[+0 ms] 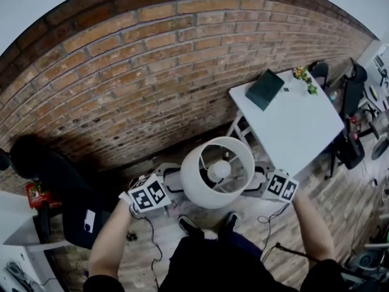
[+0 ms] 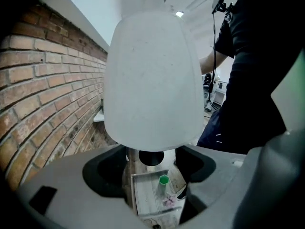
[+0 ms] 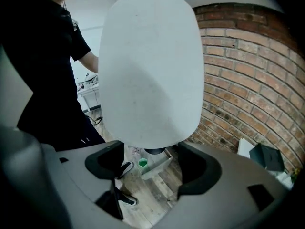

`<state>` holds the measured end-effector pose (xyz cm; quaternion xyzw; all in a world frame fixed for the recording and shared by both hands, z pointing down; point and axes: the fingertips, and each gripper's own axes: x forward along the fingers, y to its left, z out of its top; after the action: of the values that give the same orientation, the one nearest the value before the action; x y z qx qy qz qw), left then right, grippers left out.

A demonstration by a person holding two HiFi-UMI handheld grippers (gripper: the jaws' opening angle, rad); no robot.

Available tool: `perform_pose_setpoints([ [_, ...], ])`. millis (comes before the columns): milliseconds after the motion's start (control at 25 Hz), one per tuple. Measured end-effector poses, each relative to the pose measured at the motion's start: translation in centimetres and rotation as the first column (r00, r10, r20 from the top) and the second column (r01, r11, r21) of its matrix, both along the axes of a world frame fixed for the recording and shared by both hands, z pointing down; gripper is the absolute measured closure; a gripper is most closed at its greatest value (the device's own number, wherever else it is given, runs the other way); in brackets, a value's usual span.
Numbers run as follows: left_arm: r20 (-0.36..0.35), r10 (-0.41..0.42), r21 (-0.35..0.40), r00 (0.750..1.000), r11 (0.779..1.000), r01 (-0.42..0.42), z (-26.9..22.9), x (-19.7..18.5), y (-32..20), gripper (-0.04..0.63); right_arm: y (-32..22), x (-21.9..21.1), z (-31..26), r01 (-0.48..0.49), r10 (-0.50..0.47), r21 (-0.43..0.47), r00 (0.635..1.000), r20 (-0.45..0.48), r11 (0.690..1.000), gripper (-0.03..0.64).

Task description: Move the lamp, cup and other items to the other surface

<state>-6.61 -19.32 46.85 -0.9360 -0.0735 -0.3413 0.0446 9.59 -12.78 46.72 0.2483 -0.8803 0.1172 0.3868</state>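
Note:
I hold a white lamp (image 1: 196,184) in the air in front of me, seen from above with its bulb inside the shade. My left gripper (image 1: 176,184) clasps it from the left and my right gripper (image 1: 258,181) from the right, both below the shade. In each gripper view the shade (image 2: 152,80) (image 3: 150,66) looms over the wide-set jaws and the dark stem sits between them. Far below, a green cup (image 2: 164,179) (image 3: 142,163) stands on a small white surface (image 2: 143,194). The lamp hides that surface in the head view.
A white table (image 1: 292,132) stands at the right against the brick wall, bearing a dark green box (image 1: 265,89) and a small plant (image 1: 304,75). A black chair (image 1: 48,175) stands at the left. Cables lie on the wooden floor (image 1: 273,218) near my feet.

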Motion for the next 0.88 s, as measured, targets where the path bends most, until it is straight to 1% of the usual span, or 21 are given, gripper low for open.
perform_pose_setpoints([
  [240, -0.003, 0.019, 0.042, 1.000, 0.999, -0.019, -2.1, 6.1, 1.7, 0.278, 2.6, 5.8, -2.5, -0.047, 0.046, 0.045, 0.999, 0.024, 0.998, 0.258],
  [400, -0.001, 0.015, 0.060, 1.000, 0.998, -0.015, -3.6, 11.0, 4.4, 0.278, 5.2, 10.6, -3.8, -0.028, 0.028, 0.066, 1.000, 0.011, 0.997, 0.258],
  [560, 0.009, -0.001, 0.088, 1.000, 0.996, 0.000, -4.9, 16.2, 6.8, 0.278, 7.7, 16.0, -4.9, -0.032, 0.031, 0.080, 0.999, 0.021, 0.996, 0.258],
  [760, 0.014, -0.037, 0.135, 0.999, 0.990, 0.035, -5.9, 22.5, 8.3, 0.278, 9.4, 22.3, -6.2, -0.034, 0.028, 0.103, 0.998, 0.058, 0.994, 0.258],
  [880, 0.009, -0.055, 0.151, 0.998, 0.987, 0.053, -6.2, 25.9, 9.1, 0.278, 10.2, 25.8, -6.6, -0.040, 0.033, 0.106, 0.997, 0.066, 0.994, 0.258],
])
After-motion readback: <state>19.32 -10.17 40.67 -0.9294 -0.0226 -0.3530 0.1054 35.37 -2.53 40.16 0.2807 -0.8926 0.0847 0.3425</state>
